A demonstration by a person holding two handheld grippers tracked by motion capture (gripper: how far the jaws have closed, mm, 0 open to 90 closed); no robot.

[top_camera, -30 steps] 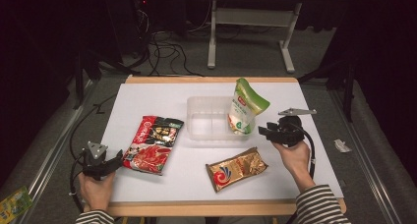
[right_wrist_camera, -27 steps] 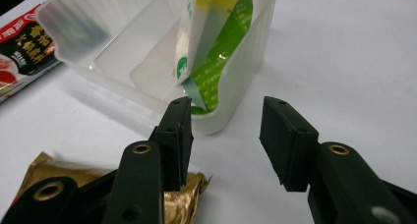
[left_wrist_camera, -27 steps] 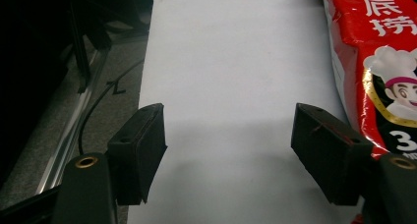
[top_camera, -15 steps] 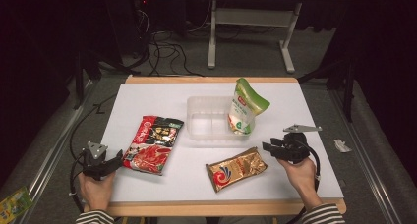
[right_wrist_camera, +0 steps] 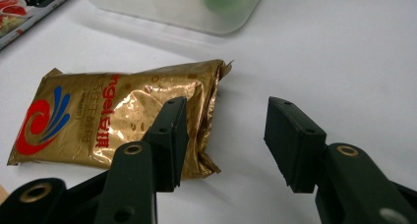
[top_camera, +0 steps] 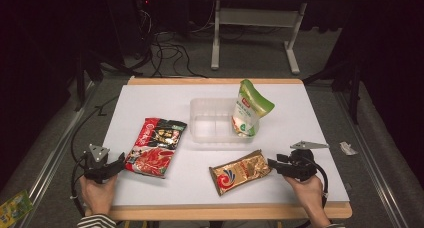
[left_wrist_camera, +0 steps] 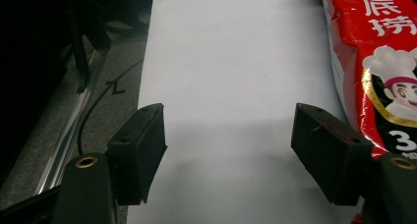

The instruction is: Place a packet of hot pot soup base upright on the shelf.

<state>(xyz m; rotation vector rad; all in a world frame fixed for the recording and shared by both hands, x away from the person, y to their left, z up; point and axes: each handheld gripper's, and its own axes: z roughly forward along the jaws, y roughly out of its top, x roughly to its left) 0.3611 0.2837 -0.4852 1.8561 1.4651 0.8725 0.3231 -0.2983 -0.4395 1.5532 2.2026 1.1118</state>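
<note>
The right claw (top_camera: 272,164) is sitting low at the right end of the gold packet (top_camera: 241,171), which is lying flat near the table's (top_camera: 150,95) near edge; its jaws have just been opening, nothing between them. The left claw (top_camera: 119,160) is resting wide beside the red packet (top_camera: 155,146).

around my table

a red hotpot seasoning packet (top_camera: 156,146) lies flat left of my clear plastic container (top_camera: 212,122). a green-and-white pouch (top_camera: 250,108) leans upright in that container's right end. cables (top_camera: 165,48) tangle on the floor beyond.
</note>
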